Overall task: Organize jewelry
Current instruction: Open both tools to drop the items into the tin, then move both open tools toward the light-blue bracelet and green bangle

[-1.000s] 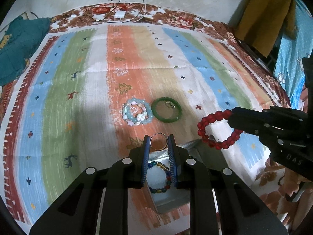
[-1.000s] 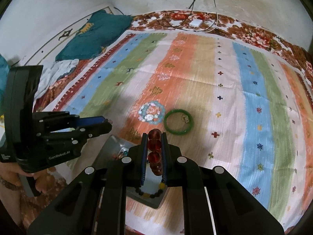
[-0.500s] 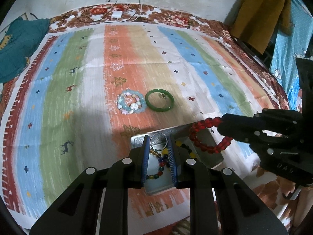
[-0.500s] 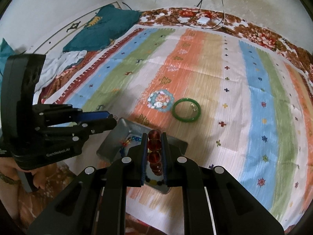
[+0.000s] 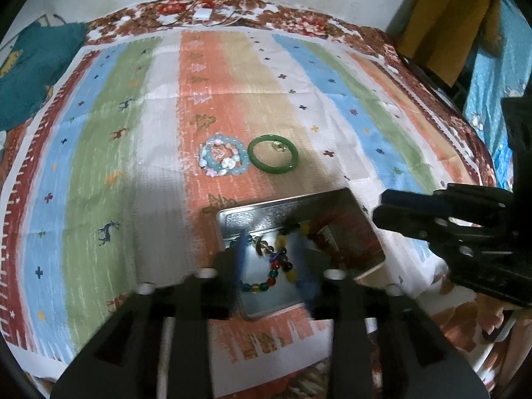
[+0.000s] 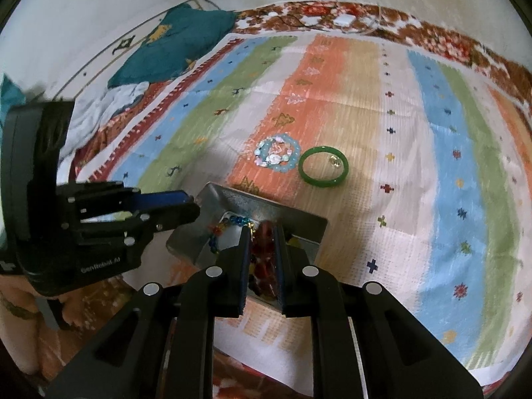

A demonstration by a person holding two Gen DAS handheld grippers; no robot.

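Left wrist view: left gripper (image 5: 272,259) sits low over the metal tin (image 5: 266,211), jaws opening, blurred; a small metal ring (image 5: 261,247) lies between the fingers, pads not pressing on it, next to the multicolour bead bracelet (image 5: 269,274) on the tin floor. Red bead bracelet (image 5: 327,232) is in the tin's right half, blurred, beside a dark-and-yellow bead strand (image 5: 297,227). Right gripper (image 5: 377,211) comes in from the right edge, tips over the tin's right rim. Right wrist view: right gripper (image 6: 262,249) jaws opening too, red beads between the fingers down in the tin (image 6: 229,199); can't tell if a pad touches them. Left gripper (image 6: 196,204) enters from the left, tips at the tin's left rim. Beyond the tin, on the striped cloth (image 5: 109,139): pale blue and white bead bracelet (image 5: 223,159) touching or just beside the green bangle (image 5: 272,154), with a small clear piece (image 5: 277,146) inside the bangle. Far edge: floral bedding (image 5: 299,23), cables and a white plug (image 5: 203,14), teal fabric (image 5: 30,66) far left.
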